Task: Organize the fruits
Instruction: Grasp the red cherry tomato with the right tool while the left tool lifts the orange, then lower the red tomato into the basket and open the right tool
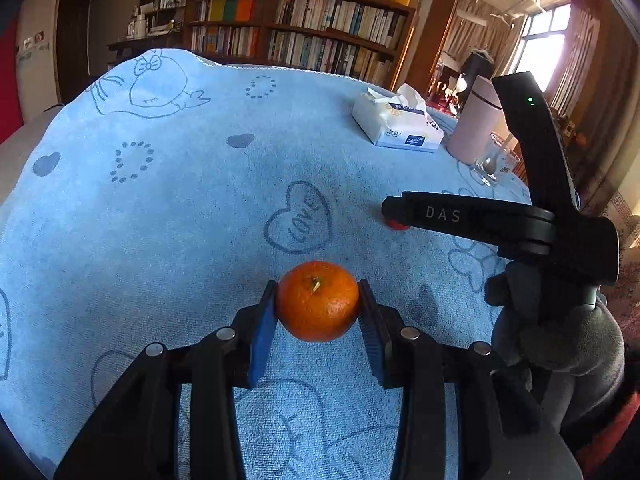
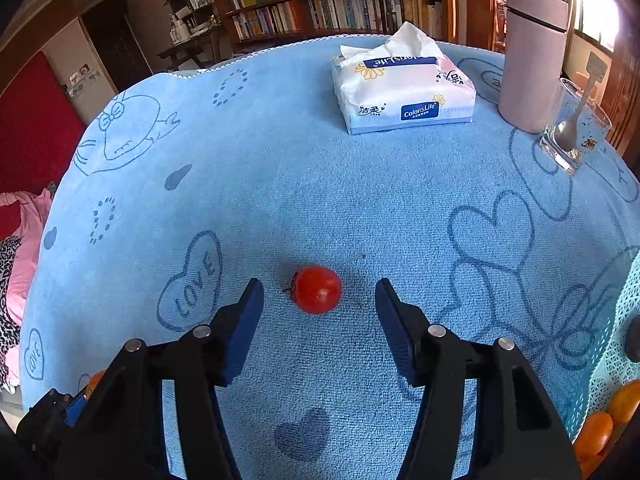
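My left gripper [image 1: 318, 294] is shut on an orange mandarin [image 1: 317, 301], held between the blue pads just above the blue towel [image 1: 180, 208]. My right gripper [image 2: 319, 286] is open, its fingers on either side of a small red tomato [image 2: 317, 289] that lies on the towel [image 2: 320, 184]. In the left wrist view the right gripper [image 1: 390, 210] shows at the right, side on, with the tomato [image 1: 396, 225] peeking out beneath its fingertip. A light blue mesh basket [image 2: 616, 344] at the right edge holds orange fruits [image 2: 600, 432].
A tissue pack [image 2: 404, 92], a pink tumbler [image 2: 530, 56] and a glass with a spoon [image 2: 576, 128] stand at the far right of the table. Bookshelves line the wall behind. A grey plush toy [image 1: 560, 340] sits at the right.
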`<state>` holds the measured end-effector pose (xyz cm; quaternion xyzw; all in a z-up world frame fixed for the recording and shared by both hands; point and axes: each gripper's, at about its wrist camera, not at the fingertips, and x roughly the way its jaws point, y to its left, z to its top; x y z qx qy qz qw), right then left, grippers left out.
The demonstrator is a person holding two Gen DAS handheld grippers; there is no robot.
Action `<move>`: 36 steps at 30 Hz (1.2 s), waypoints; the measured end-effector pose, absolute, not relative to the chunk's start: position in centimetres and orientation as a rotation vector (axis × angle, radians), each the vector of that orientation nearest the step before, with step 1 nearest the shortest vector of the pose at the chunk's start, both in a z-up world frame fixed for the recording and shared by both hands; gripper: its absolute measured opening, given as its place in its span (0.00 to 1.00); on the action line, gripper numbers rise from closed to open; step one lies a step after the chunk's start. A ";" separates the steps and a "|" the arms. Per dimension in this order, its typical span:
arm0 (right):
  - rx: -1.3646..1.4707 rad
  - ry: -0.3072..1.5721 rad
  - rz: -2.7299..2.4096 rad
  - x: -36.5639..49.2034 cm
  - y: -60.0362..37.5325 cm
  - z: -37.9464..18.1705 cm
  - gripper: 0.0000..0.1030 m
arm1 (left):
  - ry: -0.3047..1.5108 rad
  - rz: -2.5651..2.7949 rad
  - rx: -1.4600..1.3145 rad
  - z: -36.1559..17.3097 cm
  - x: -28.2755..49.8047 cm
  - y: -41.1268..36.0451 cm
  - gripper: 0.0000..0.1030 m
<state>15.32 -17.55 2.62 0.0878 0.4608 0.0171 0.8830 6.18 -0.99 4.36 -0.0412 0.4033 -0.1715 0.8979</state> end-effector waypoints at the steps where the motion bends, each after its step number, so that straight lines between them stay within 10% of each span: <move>1: 0.177 0.963 0.030 15.7 -17.5 2.4 0.51 | 0.838 -0.354 -0.087 4.3 6.2 -1.0 0.38; 6: 0.158 0.975 0.031 16.2 -17.2 1.7 0.30 | 0.848 -0.351 -0.097 4.2 6.4 -0.7 0.38; 36: 0.299 0.760 0.054 1.7 -23.7 9.4 0.30 | 0.785 -0.366 0.010 4.7 1.8 -3.9 0.38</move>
